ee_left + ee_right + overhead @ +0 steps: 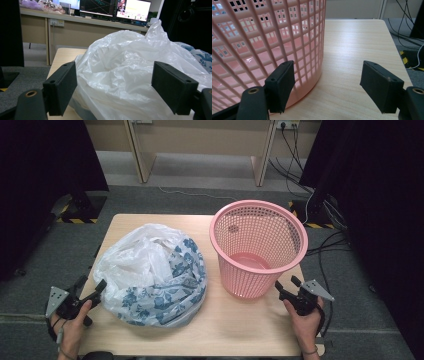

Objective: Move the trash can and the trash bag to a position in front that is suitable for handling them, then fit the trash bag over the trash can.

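Nearest the person, the left gripper (92,292) rests at the table's (240,330) left edge, jaws spread wide and empty, their tips just beside the plastic bag (152,272). The bag, white with a blue floral side, lies heaped forward and to the right of that gripper, on the table's left half. The right gripper (286,287), jaws likewise apart, waits beside the base of the pink basket (257,247), farther right. The left hand is the nearer to the bag; the basket stands upright just beyond it, mouth open.

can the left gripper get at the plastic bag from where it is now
Probably yes. The left gripper is open beside the bag at the table's left edge, its jaws already either side of bag folds, with nothing between them.
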### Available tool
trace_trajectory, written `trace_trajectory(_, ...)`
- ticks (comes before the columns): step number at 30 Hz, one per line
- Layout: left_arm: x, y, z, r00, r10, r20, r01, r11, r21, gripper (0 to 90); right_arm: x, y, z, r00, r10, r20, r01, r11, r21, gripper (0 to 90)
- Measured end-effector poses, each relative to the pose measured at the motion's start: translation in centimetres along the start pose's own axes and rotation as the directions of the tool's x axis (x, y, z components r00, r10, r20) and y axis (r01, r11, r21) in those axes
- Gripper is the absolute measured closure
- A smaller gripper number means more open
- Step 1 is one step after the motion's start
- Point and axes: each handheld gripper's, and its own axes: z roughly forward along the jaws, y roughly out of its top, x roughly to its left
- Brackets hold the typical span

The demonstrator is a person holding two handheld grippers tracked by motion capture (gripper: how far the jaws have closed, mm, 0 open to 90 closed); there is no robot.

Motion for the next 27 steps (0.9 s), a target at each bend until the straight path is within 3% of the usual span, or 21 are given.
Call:
trace_trajectory(7,-1.9,4.0,-0.2,0.9985,0.033,0.045,-0.028,0.9945,-0.101,21.0,-0.1,0.0,0.0,0.9999,0.012,-0.005,-0.012,1.0,-0.002,27.6)
trace_trajectory(14,-3.6,4.6,1.2,0.9936,0.044,0.105,-0.038,0.9978,-0.054,20.2,-0.1,0.0,0.0,0.9999,0.015,-0.004,-0.015,1.0,-0.002,27.5)
trace_trajectory(17,-4.7,5.4,2.1,0.9875,0.072,0.14,-0.072,0.9974,-0.009,20.6,0.0,0.0,0.0,1.0,0.002,-0.001,-0.002,1.0,0.001,27.5)
trace_trajectory(19,-5.4,5.9,3.1,0.9832,0.076,0.166,-0.087,0.9942,0.062,20.3,0.0,0.0,0.0,1.0,0.008,-0.004,-0.008,1.0,0.0,27.5)
trace_trajectory(24,-7.1,6.8,5.7,0.9717,0.104,0.212,-0.138,0.9785,0.153,20.8,-0.1,0.0,0.0,0.9998,0.015,-0.016,-0.015,1.0,0.002,27.6)
trace_trajectory(27,-8.3,7.6,7.1,0.9596,0.123,0.253,-0.178,0.9616,0.209,20.9,-0.2,0.0,0.1,0.9996,0.02,-0.018,-0.02,1.0,0.001,27.6)
